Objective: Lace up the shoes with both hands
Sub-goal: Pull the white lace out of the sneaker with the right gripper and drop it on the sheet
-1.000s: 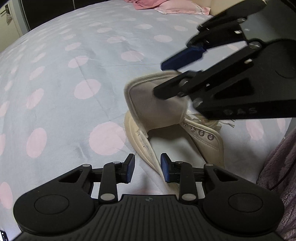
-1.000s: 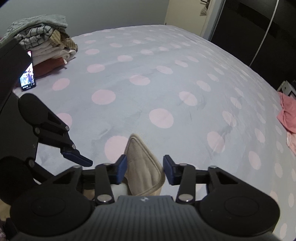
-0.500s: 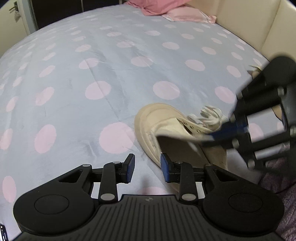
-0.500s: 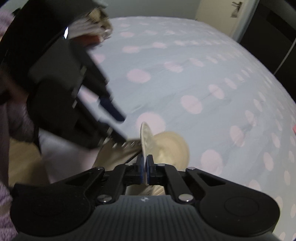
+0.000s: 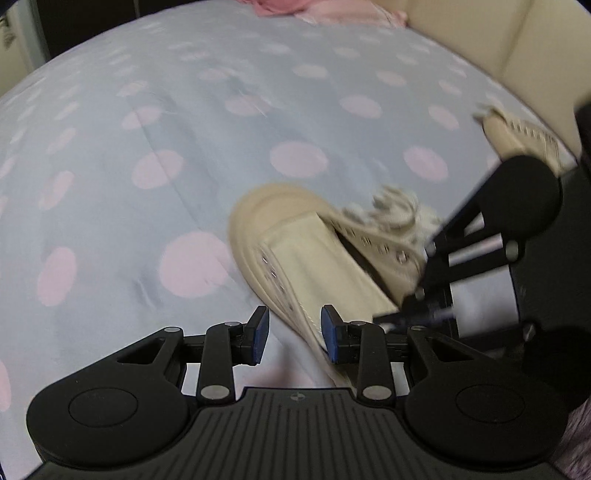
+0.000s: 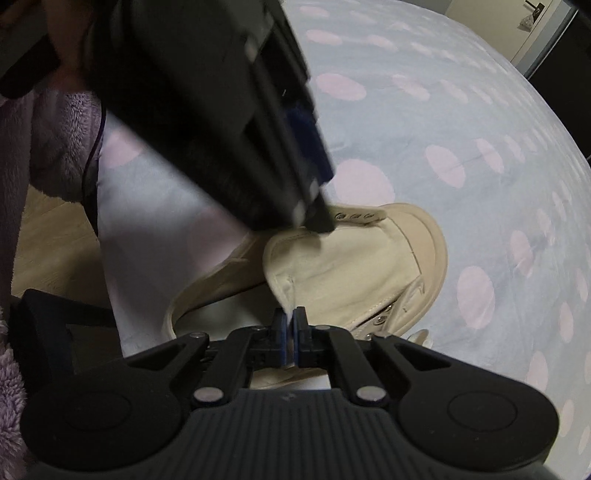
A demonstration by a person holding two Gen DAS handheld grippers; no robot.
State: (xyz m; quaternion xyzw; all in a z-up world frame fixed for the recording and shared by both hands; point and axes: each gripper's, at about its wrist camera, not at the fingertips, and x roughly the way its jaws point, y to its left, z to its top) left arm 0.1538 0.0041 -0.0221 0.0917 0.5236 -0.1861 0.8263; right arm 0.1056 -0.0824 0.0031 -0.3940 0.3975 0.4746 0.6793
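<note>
A cream canvas shoe (image 5: pixel 295 240) lies on the polka-dot bedspread (image 5: pixel 147 147), its tongue (image 5: pixel 325 266) laid out and a white lace (image 5: pixel 395 210) bunched on its right side. My left gripper (image 5: pixel 293 332) is open, its jaws either side of the shoe's near edge. My right gripper (image 6: pixel 290 325) is shut on the end of the tongue (image 6: pixel 332 266); it also shows at the right of the left wrist view (image 5: pixel 424 314). In the right wrist view the left gripper's body (image 6: pixel 229 110) looms over the shoe (image 6: pixel 417 236).
A second cream shoe (image 5: pixel 517 136) lies at the far right by a beige padded bed wall (image 5: pixel 517 48). Pink cloth (image 5: pixel 295 7) lies at the far end. A purple fleece sleeve (image 6: pixel 55 122) and wooden floor (image 6: pixel 48 240) show left.
My right gripper, shut on the tongue, has pulled it toward the shoe's opening, laying it flat. The shoe has turned, and the left gripper's body now covers more of the right view.
</note>
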